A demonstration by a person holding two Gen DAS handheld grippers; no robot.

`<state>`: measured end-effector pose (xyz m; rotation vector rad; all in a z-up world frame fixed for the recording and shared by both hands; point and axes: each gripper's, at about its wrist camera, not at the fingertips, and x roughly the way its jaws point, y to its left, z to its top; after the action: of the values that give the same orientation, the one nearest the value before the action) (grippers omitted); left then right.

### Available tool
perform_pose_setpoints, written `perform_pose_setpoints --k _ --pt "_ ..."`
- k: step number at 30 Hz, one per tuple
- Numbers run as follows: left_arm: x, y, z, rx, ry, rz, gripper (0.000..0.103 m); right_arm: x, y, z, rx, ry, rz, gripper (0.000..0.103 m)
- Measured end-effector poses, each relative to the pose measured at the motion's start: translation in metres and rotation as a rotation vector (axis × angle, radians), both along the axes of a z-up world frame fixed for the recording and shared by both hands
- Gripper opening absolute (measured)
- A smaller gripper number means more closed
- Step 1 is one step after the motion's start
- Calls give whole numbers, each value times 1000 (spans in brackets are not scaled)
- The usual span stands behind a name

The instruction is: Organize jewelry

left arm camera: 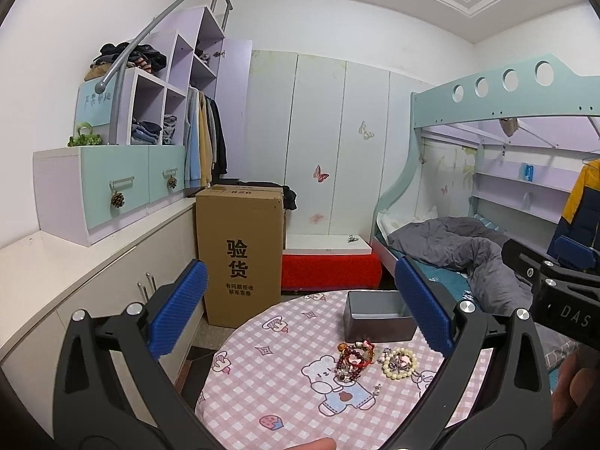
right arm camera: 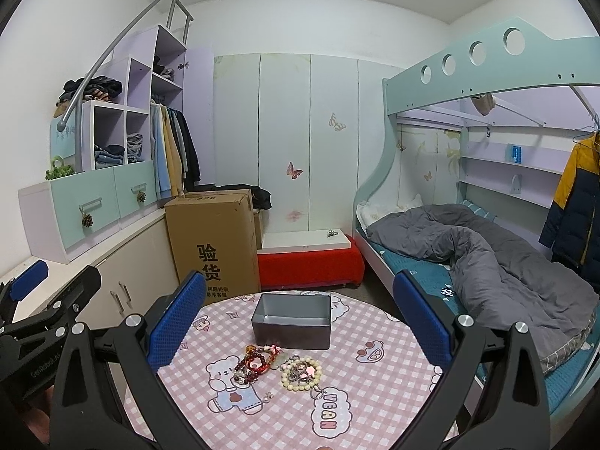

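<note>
Both of my grippers hang above the round counter (right arm camera: 375,405) with fingers spread wide and holding nothing: the left gripper (left arm camera: 300,315) and the right gripper (right arm camera: 300,315). The jewelry sits low in the middle of the right view: a tangle of red beads (right arm camera: 253,365) touching a cream bracelet (right arm camera: 302,375), with a small earring (right arm camera: 267,396) apart, just below them. The grey box (right arm camera: 291,320) stands open, just above the pile in frame and empty as far as I can see.

I judge nothing is sorted yet. I'd start with the cream bracelet on the right side of the pile, coming straight down with one finger inside its loop and one outside, closing gently so the beads don't roll. The risk is dragging the red strands along, so I'd lift slowly and watch for snags before moving to the box.
</note>
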<state>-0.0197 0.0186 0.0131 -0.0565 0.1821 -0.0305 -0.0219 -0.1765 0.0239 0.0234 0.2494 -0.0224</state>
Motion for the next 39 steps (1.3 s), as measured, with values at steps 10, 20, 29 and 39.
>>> perform_pose_setpoints --k 10,20,29,39 --pt "3 -1 2 -1 -3 -3 97 7 -3 0 -3 3 -1 96" --pt "11 0 -4 4 14 -11 97 11 -3 -3 -9 7 -1 96" --pt "25 -4 -23 24 55 -7 97 20 -12 -10 -4 30 -9 96" --pt "79 -31 -102 113 311 -76 97 43 -36 -66 12 184 -45 96"
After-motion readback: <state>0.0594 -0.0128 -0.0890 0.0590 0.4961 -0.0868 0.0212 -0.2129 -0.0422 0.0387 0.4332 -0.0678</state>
